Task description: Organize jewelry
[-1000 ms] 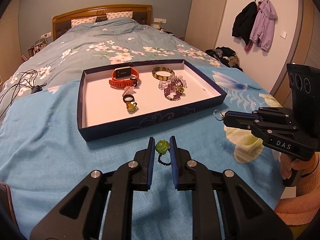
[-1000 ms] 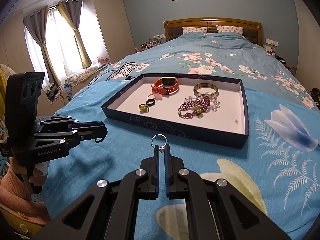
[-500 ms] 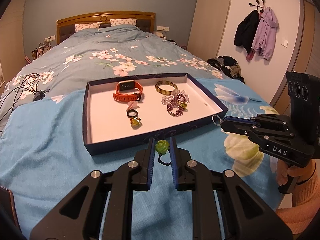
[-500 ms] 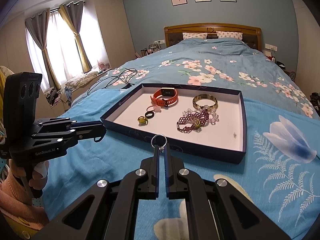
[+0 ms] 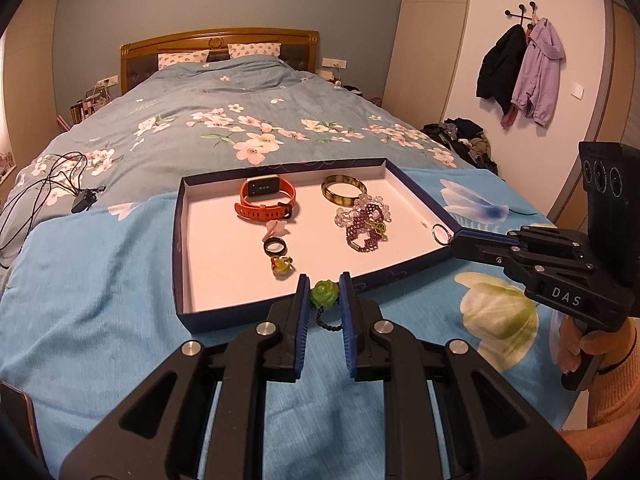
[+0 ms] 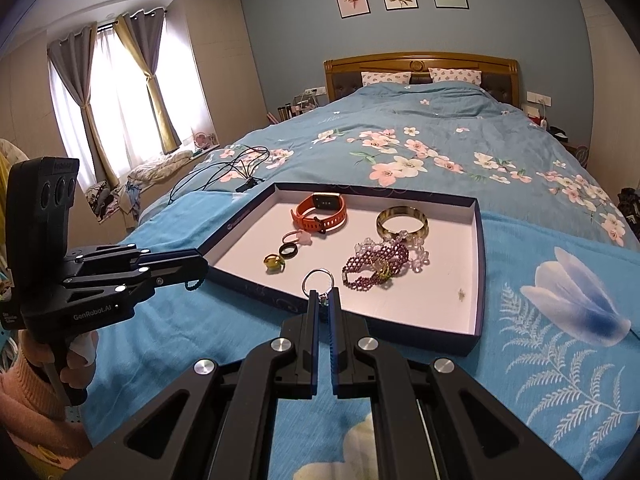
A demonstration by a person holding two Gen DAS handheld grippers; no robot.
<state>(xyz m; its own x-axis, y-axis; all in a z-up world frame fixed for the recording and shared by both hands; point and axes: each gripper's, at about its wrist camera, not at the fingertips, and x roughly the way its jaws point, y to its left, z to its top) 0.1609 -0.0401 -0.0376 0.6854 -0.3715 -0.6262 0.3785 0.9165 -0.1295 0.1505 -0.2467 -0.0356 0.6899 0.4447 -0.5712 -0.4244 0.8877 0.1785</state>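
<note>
A dark blue tray (image 5: 182, 312) (image 6: 478, 264) with a pale inside lies on the bed. In it are an orange watch (image 5: 267, 200) (image 6: 320, 212), a brown bangle (image 5: 343, 194) (image 6: 401, 222), purple and clear beaded bracelets (image 5: 364, 226) (image 6: 380, 264) and three small rings (image 5: 277, 246) (image 6: 288, 250). My left gripper (image 5: 325, 290) (image 6: 200, 270) is shut on a green rose charm (image 5: 324, 294) with a black beaded loop, just before the tray's near wall. My right gripper (image 6: 324, 298) (image 5: 452, 236) is shut on a silver ring (image 6: 318, 280) (image 5: 440, 234) at the tray's near right edge.
The bed has a blue floral cover (image 6: 400, 152) and a lighter blue blanket (image 5: 80, 280). Black cables (image 5: 48, 188) lie at the left of the bed. Coats (image 5: 520, 68) hang on the right wall. A hand (image 5: 580, 344) holds the right gripper.
Both cameras have tilted up a little, so the tray sits lower and closer in both views. The right gripper with the silver ring has come up to the tray's edge. Neither grip has changed.
</note>
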